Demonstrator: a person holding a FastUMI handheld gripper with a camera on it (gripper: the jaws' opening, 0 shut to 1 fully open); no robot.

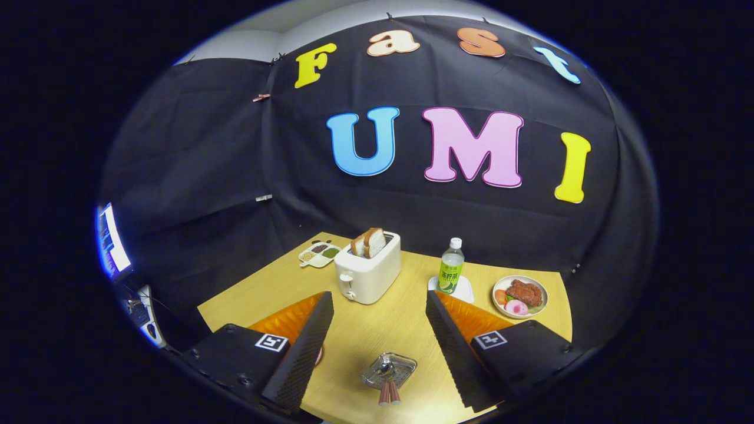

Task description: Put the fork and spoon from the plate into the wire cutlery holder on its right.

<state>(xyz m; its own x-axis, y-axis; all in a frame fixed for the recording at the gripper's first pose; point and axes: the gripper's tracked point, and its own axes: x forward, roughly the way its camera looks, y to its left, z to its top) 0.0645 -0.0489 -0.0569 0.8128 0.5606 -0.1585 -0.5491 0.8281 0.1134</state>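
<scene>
Toaster point(367, 272) with bread stands at twelve o'clock beyond my fingers, bottle point(451, 266) at one, food plate point(520, 296) at two. My gripper point(377, 347) hangs wide apart, gripping nothing; the cutlery tray point(389, 370), with two wooden-handled utensils point(389, 391), lies between the fingers on the table point(377, 324).

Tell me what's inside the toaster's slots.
Slices of brown-crusted bread stand up out of the white toaster; their lower parts are hidden inside it. The gripper hangs open, its fingers well short of it.
</scene>
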